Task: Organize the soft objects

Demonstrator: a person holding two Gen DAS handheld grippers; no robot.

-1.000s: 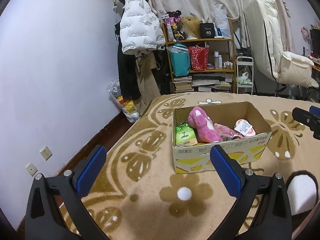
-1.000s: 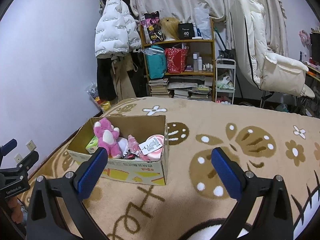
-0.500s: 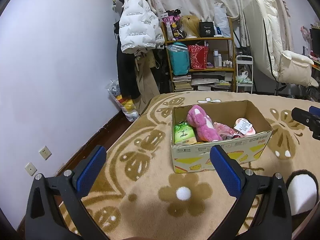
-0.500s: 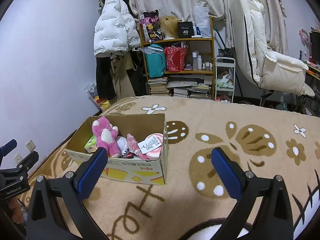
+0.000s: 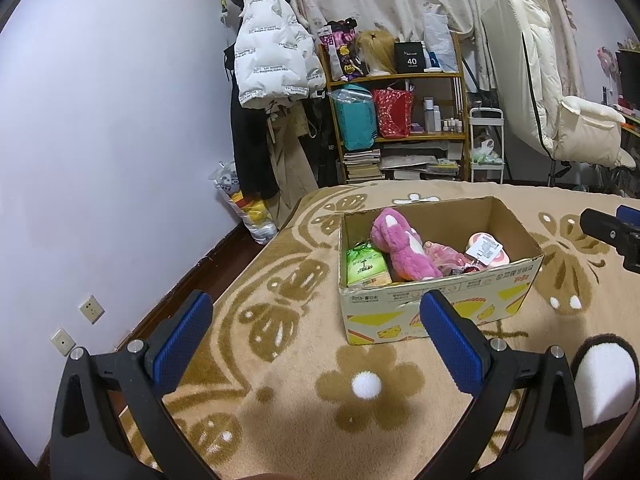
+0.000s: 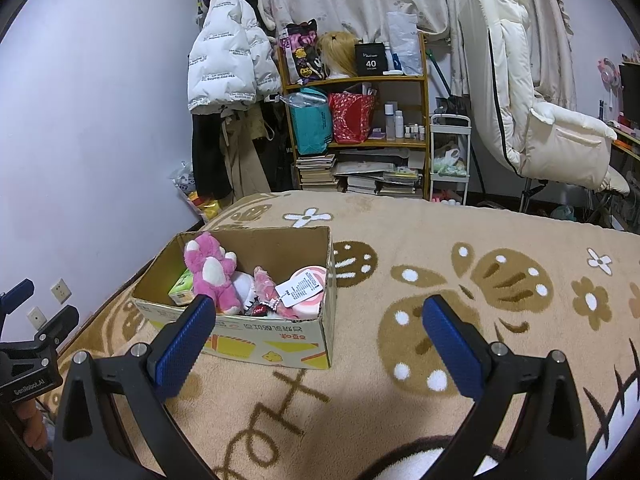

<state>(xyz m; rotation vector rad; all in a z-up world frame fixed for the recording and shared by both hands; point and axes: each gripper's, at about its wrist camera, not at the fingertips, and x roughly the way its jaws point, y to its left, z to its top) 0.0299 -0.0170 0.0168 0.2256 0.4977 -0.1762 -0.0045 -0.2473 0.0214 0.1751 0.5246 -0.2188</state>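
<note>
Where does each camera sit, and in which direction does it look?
Left wrist: on the left gripper, low over the blanket, facing the box ahead and to its right; own open fingers show, plus the right gripper at the right edge.
Right wrist: on the right gripper, facing the box from its other side; own open fingers and the left gripper show.
Shared: box, pink plush, shelf.

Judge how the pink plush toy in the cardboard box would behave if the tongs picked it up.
The pink plush toy looks furry and stuffed, so it would probably squash under the pads and feel light for its bulk. It slumps against the other items in the cardboard box, so its limbs would likely droop when lifted. The fuzzy surface should resist slipping.
</note>
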